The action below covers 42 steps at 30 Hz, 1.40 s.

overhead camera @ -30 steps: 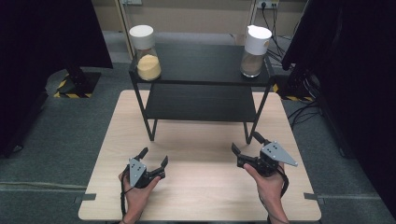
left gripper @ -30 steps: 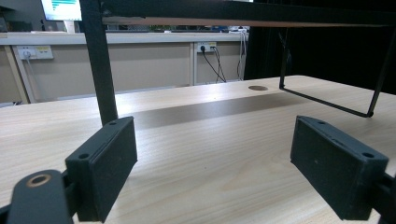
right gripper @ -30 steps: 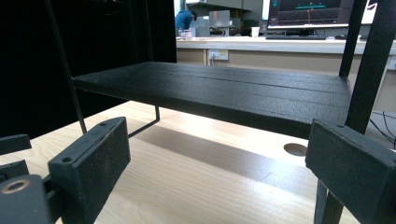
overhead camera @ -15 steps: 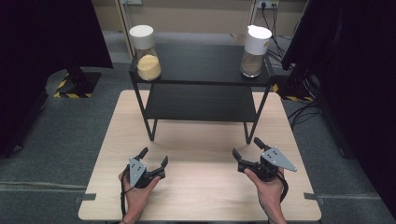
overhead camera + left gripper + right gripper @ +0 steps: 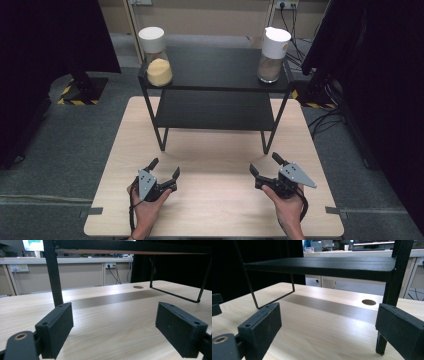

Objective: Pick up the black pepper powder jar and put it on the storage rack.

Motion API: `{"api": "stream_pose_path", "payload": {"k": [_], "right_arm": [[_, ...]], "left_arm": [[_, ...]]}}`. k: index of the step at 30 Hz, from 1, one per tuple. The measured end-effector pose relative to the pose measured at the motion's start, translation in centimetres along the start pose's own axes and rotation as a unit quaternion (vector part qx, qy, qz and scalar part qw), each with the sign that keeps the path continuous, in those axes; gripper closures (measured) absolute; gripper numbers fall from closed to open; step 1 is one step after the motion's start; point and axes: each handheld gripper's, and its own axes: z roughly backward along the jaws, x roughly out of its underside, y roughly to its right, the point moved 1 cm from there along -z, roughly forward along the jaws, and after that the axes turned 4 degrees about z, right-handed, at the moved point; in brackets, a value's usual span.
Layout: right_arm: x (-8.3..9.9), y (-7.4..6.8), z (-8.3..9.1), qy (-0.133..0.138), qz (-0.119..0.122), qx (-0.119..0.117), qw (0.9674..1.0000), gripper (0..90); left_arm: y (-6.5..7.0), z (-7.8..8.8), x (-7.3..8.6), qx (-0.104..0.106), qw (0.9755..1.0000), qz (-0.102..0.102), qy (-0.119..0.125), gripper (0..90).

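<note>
A black two-tier shelf [image 5: 215,107] stands at the back of the light wooden table [image 5: 215,200]. On its top tier, a jar of yellow grains with a white lid [image 5: 157,50] stands at the left and a jar of brown grains with a white lid [image 5: 272,49] at the right. My left gripper [image 5: 164,169] rests open near the table's front left, nothing between its jaws. My right gripper [image 5: 266,164] is held open at the front right, also with nothing in it. The left gripper's pads [image 5: 56,327] and the right gripper's pads [image 5: 262,325] stand wide apart over bare wood.
The shelf's thin black legs [image 5: 53,275] and lower tier [image 5: 322,266] rise just ahead of both grippers. A round cable hole [image 5: 369,302] sits in the tabletop. Black curtains [image 5: 50,50] flank the table, and cables [image 5: 295,30] lie on the floor behind.
The right gripper has drifted slightly toward the front of the table. The left gripper has held still.
</note>
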Motion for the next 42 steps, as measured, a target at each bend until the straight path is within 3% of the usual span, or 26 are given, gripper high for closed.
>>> {"api": "stream_pose_path", "payload": {"k": [19, 36, 42], "right_arm": [[1.9, -0.2, 0.4, -0.024, 0.001, 0.002, 0.9997, 6.8], [3.8, -1.0, 0.5, -0.048, 0.026, 0.014, 0.9984, 6.8], [4.3, -0.9, 0.5, -0.05, 0.022, 0.012, 0.9985, 6.6]], "left_arm": [[0.0, 0.0, 0.0, 0.0, 1.0, 0.0, 0.0, 14.2], [0.0, 0.0, 0.0, 0.0, 1.0, 0.001, -0.001, 14.2], [0.0, 0.0, 0.0, 0.001, 1.0, 0.0, -0.001, 14.2]]}}
